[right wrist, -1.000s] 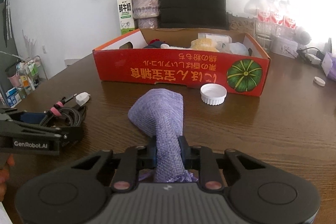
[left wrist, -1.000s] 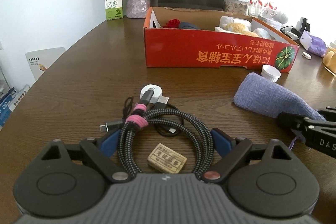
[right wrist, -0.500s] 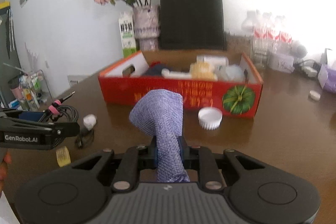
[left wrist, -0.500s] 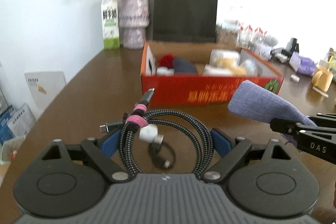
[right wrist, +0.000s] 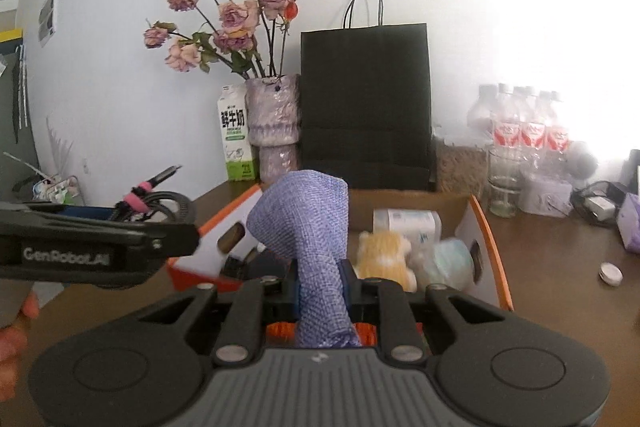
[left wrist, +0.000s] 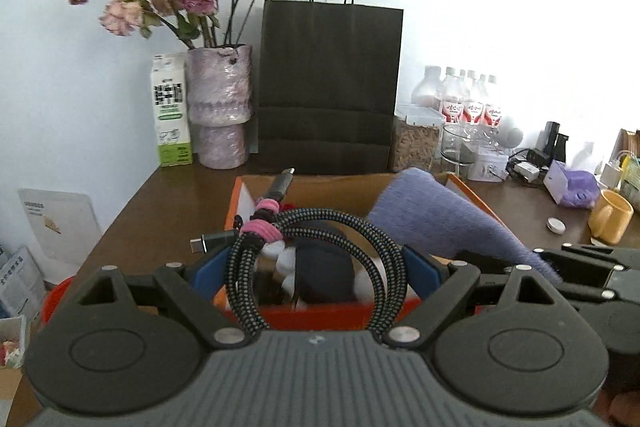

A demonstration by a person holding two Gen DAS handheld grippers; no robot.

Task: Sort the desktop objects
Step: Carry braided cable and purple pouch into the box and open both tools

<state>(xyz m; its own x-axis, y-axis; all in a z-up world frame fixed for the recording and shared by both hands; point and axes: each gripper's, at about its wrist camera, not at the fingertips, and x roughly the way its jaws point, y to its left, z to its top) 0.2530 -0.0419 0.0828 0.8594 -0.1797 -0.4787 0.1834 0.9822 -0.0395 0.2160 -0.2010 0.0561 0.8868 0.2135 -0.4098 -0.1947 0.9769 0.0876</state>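
My left gripper (left wrist: 316, 265) is shut on a coiled braided cable (left wrist: 320, 223) bound with a pink tie, held in the air over the near left part of the red cardboard box (left wrist: 236, 203). My right gripper (right wrist: 322, 285) is shut on a purple cloth pouch (right wrist: 308, 227), which sticks up over the box's near edge (right wrist: 486, 227). The pouch also shows in the left wrist view (left wrist: 436, 219), beside the right gripper (left wrist: 592, 267). The left gripper and cable (right wrist: 156, 199) show at the left of the right wrist view. The box holds a plush toy (right wrist: 384, 255), a white packet (right wrist: 408, 223) and dark items.
Behind the box stand a black paper bag (left wrist: 328, 87), a vase of dried roses (left wrist: 218, 107) and a milk carton (left wrist: 170, 111). Several water bottles (left wrist: 468, 107) and a glass stand at the back right. A yellow mug (left wrist: 610, 217) and a small white cap (left wrist: 556, 225) are to the right.
Both grippers have lifted their loads off the table and moved forward to the box. The cable and the pouch now hang over the box's near side.
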